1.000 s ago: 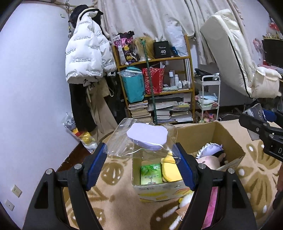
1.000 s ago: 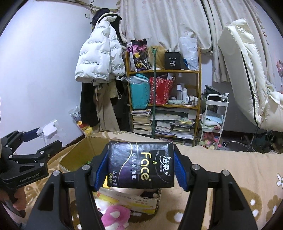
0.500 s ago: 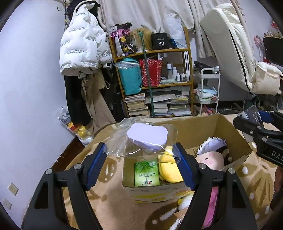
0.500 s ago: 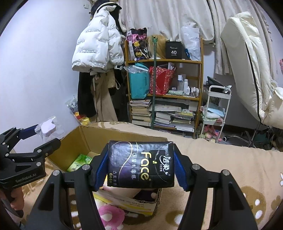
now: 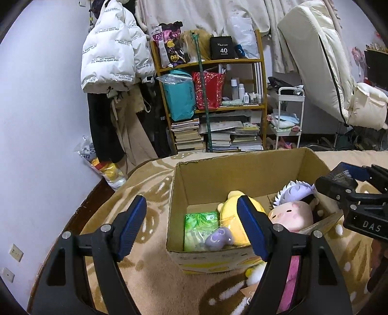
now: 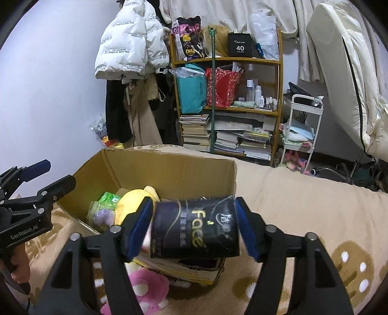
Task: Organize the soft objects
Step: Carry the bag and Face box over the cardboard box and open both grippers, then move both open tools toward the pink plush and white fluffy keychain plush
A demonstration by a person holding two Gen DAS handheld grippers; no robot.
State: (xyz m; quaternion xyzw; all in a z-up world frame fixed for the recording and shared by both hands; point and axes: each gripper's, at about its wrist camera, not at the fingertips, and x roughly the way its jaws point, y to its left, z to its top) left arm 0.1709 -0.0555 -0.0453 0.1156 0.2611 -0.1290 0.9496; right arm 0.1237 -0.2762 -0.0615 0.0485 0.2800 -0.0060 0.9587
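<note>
A lived-in bedroom at home. White puffer jacket [image 5: 114, 58] hung against the pale wall above dark coats; wooden shelf unit [image 5: 213, 101] crammed with stacked books [image 5: 218, 139], a teal bag [image 5: 180, 95], a red gift bag [image 5: 208, 89] and small bottles [image 6: 260, 97]. Floral curtains [image 5: 208, 12] drawn behind, a white rolling cart [image 6: 300, 128] of oddments beside, a cream mattress [image 5: 322, 63] tipped against the wall. In front, a cardboard box [image 5: 242, 169] of plush toys on a beige patterned blanket [image 6: 315, 193].
</note>
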